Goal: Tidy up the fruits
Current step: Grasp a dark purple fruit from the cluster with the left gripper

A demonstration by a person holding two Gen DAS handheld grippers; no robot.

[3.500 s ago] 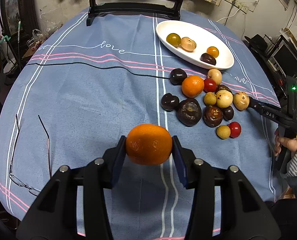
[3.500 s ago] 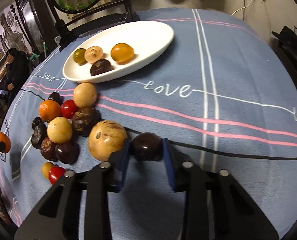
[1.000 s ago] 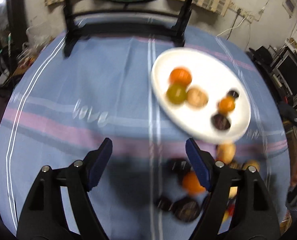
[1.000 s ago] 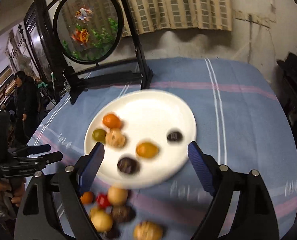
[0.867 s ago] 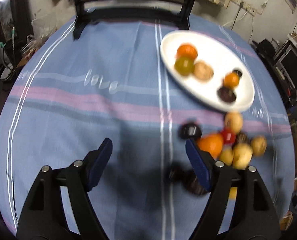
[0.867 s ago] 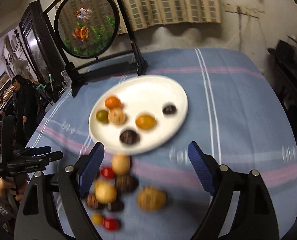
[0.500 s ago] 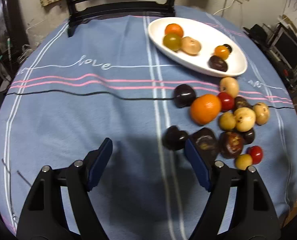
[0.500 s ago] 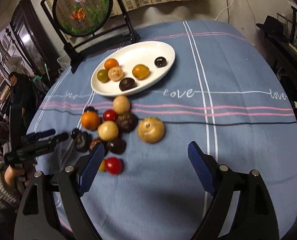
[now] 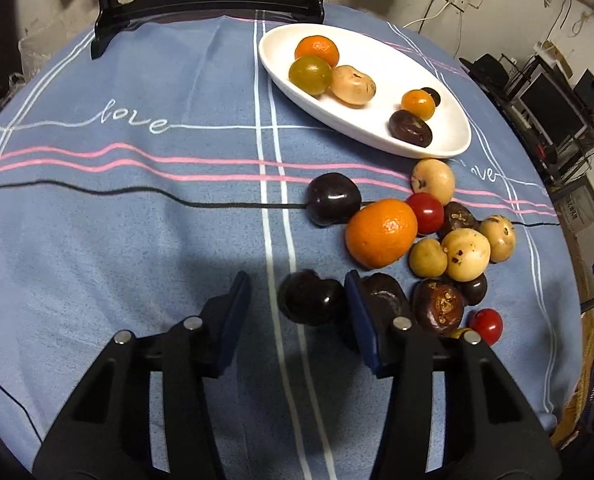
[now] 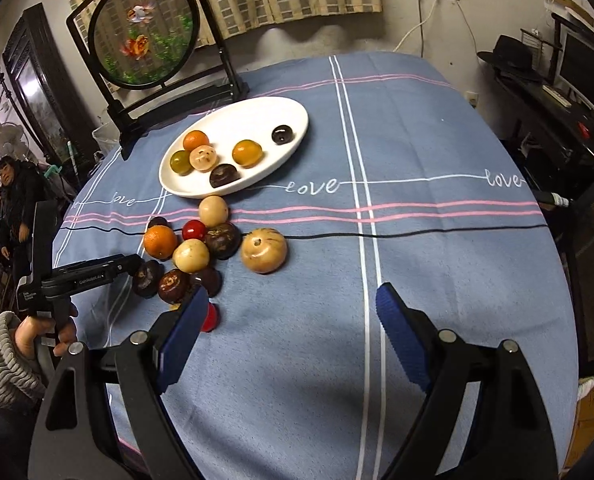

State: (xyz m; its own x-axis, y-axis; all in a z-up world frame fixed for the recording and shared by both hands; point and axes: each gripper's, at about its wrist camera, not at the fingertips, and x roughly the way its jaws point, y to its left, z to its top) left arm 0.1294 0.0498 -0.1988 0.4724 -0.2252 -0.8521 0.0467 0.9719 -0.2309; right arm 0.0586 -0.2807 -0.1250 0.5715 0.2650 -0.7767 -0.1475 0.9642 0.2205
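One dark plum [image 9: 311, 298] lies on the surface between the left gripper's [image 9: 297, 312] closing jaws, touching the right pad only, the left pad still apart. Well clear of the fruit pile, the right gripper [image 10: 293, 334] hangs spread and empty.

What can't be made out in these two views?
- Left wrist view: whether the closing left gripper pads yet press the dark fruit between them.
- Left wrist view: yellow fruit, mostly behind the finger.
- Right wrist view: red fruit, half behind the right gripper finger.
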